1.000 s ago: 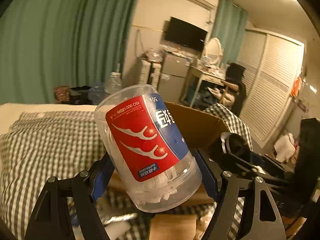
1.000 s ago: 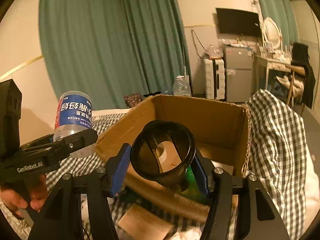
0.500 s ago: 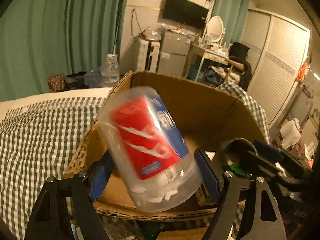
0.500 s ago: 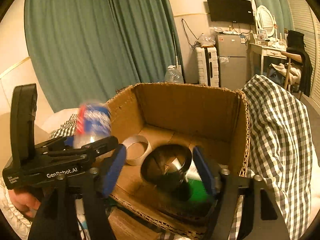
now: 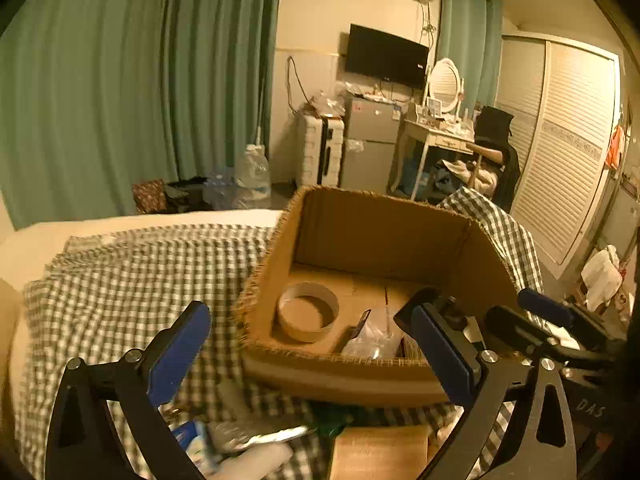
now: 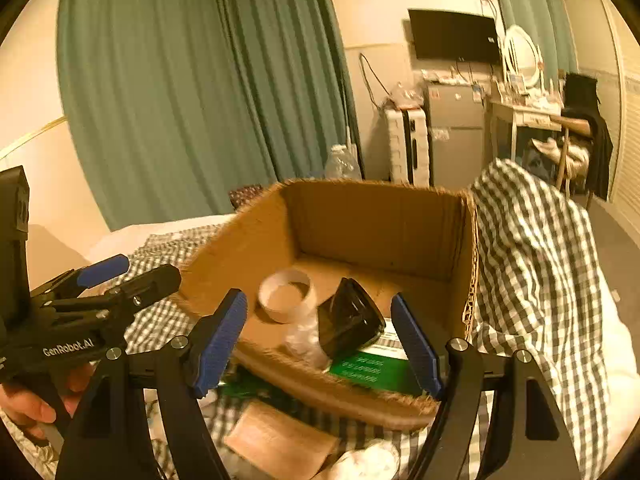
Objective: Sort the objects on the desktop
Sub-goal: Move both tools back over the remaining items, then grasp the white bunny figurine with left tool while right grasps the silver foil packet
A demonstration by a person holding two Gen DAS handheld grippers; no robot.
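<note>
Cardboard box (image 5: pixel 384 240), open-topped, sitting on a green-and-white checked cloth (image 5: pixel 132 276) over the bed. Inside: a tape roll (image 5: pixel 308 312) lying flat at the left, a clear plastic jar (image 6: pixel 304 336) tipped beside it, a black cup (image 6: pixel 350 322) on its side against a green packet (image 6: pixel 368 366). Left gripper (image 5: pixel 316 360) spread wide and empty before the box's near wall; right gripper (image 6: pixel 320 344) likewise spread, holding nothing. Behind: teal curtains (image 6: pixel 192 92), wall-mounted TV (image 5: pixel 386 56), small fridge (image 5: pixel 370 144), louvred wardrobe doors (image 5: pixel 568 148).

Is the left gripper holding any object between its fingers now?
No, the left gripper is open with nothing between its blue pads.
</note>
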